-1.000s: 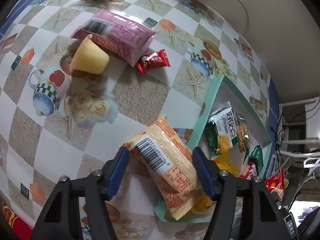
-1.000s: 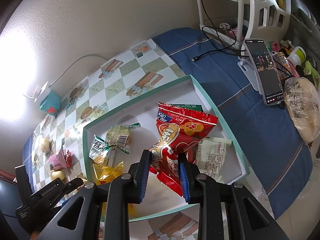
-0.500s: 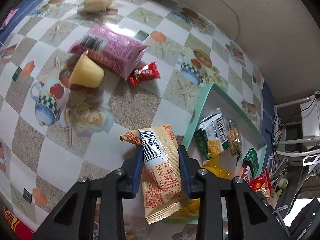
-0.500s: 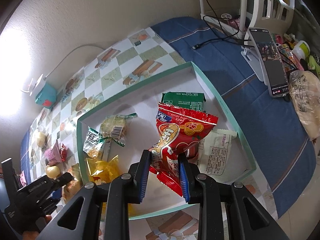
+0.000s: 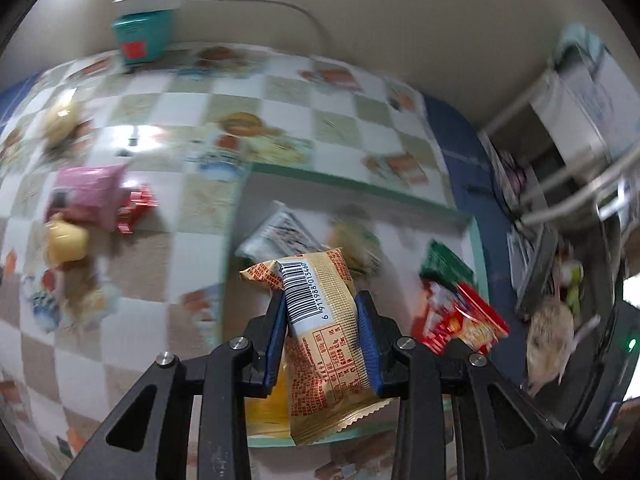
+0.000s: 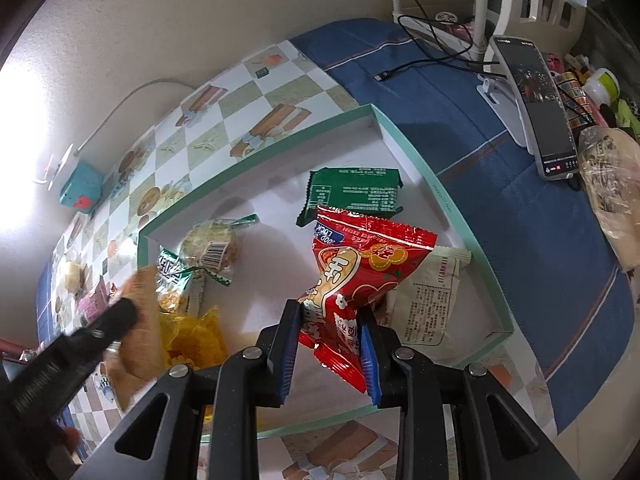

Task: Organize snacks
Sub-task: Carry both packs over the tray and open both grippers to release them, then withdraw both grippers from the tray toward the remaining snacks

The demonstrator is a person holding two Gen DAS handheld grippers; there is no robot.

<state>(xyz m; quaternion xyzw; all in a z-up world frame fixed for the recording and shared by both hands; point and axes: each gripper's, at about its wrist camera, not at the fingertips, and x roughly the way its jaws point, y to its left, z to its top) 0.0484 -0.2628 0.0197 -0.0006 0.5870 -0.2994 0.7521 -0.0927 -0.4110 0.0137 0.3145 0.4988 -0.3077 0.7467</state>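
My left gripper point(image 5: 320, 320) is shut on a tan snack packet with a barcode point(image 5: 320, 320), held in the air over the near end of the teal-rimmed white tray point(image 5: 344, 182). My right gripper point(image 6: 330, 336) is shut on a red snack bag point(image 6: 360, 268), held above the same tray point(image 6: 440, 200). In the tray lie a green packet point(image 6: 352, 194), a white packet point(image 6: 428, 304), a round cracker pack point(image 6: 210, 246), a green-white bag point(image 6: 174, 280) and a yellow wrapper point(image 6: 192, 336). The left gripper with its packet shows blurred in the right wrist view point(image 6: 100, 332).
On the chequered tablecloth left of the tray lie a pink packet point(image 5: 88, 196), a small red packet point(image 5: 134, 208) and a yellow cup-shaped snack point(image 5: 66, 236). A teal box point(image 5: 140, 36) stands by the wall. A phone on a stand point(image 6: 536, 108) and cables sit on the blue cloth at right.
My left gripper closed on the tan packet, lifted it off the table and swung it right, over the tray. My right gripper kept hold of the red bag and drew slightly closer to the tray.
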